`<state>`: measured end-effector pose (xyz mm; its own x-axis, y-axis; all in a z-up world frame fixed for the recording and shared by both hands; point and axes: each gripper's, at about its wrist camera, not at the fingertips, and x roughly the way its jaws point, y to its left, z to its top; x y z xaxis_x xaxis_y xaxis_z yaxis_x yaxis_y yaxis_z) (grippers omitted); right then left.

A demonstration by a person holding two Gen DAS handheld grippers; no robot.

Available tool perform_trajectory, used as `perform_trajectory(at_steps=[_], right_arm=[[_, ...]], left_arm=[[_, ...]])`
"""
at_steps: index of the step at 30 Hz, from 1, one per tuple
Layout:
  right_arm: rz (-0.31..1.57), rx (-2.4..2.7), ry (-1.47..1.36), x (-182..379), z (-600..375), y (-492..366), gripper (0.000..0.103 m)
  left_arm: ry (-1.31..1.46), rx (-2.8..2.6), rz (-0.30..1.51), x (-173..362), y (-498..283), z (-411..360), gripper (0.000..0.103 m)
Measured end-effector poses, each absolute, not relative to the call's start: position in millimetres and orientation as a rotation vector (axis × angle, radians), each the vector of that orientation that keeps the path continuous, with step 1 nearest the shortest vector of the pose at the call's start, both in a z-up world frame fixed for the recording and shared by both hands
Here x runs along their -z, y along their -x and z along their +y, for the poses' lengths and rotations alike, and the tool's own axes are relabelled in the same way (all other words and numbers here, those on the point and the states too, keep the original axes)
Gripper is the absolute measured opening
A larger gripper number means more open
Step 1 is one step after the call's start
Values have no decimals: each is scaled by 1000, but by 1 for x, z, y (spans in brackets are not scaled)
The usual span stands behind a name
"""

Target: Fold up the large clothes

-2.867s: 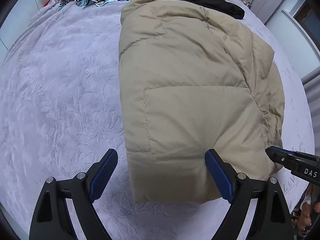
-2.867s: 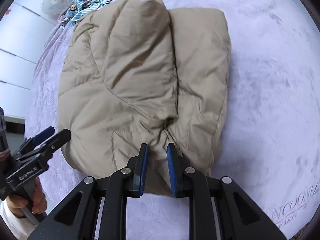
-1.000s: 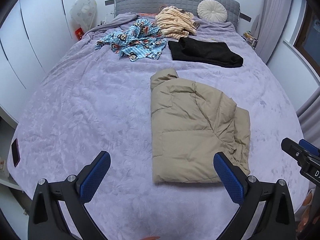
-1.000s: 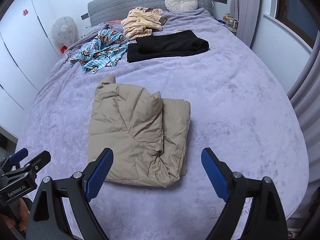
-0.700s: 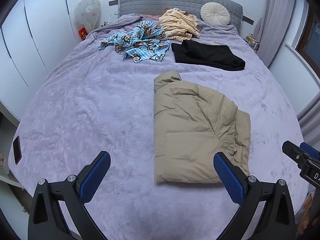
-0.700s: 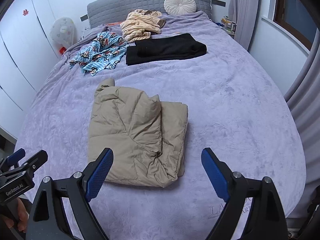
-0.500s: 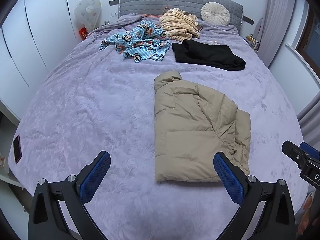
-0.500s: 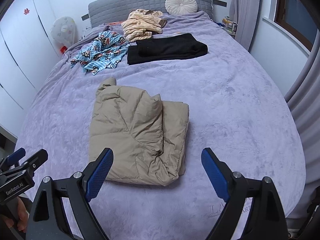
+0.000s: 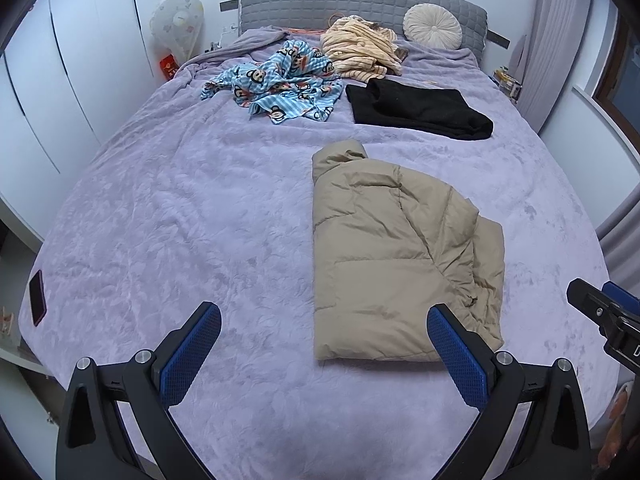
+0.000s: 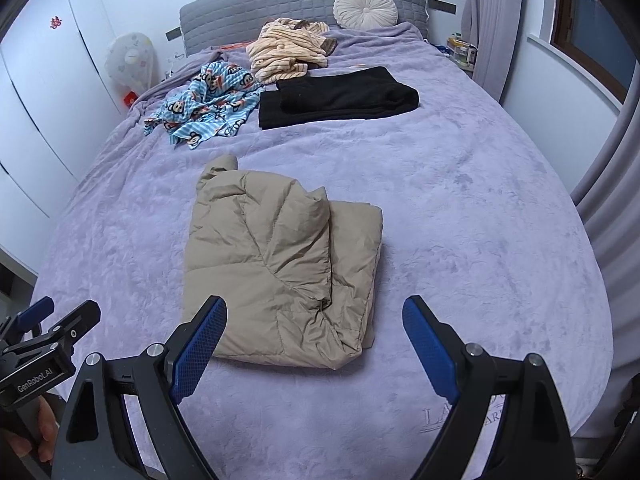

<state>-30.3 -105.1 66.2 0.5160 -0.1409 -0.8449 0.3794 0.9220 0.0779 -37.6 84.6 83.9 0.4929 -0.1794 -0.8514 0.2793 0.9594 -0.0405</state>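
Tan puffer jacket (image 9: 396, 264) folded into a compact rectangle on the purple bed (image 9: 180, 220), collar end pointing away toward the headboard. Lies just ahead of the left hand-held gripper (image 9: 324, 354), off toward its right finger; just ahead of the right hand-held gripper (image 10: 316, 342), off toward its left finger. Both hand-held grippers spread wide, empty, hanging clear above the bed, touching nothing.

Judged done: this jacket, sleeves tucked in, edges roughly squared, one loose fold bulging at the near right corner. Black garment (image 10: 340, 96) farther ahead, looks folded flat already.

Judged left: blue monkey-print cloth (image 9: 280, 80) crumpled far ahead, and striped yellow garment (image 9: 360, 50) heaped beside it near the round cushion (image 9: 432, 26). Probably two pieces to go. Phone (image 9: 37, 298) at the bed's left edge, out of the way.
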Motion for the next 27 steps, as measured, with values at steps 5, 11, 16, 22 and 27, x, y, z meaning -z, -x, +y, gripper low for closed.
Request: perform_trajectory(at_steps=[5, 11, 16, 22, 27], right_arm=[[982, 318, -269, -66, -105, 31, 91], [982, 319, -268, -67, -105, 31, 91], [982, 317, -268, -67, -106, 30, 91], [983, 315, -268, -67, -106, 30, 91], [983, 316, -270, -67, -106, 31, 91]], left_arm=[[-111, 276, 1021, -84, 37, 86, 103], [-111, 277, 1021, -84, 37, 86, 103], [-111, 276, 1020, -84, 37, 85, 103], [-111, 278, 1020, -84, 36, 85, 103], [-112, 278, 1021, -84, 37, 86, 103]])
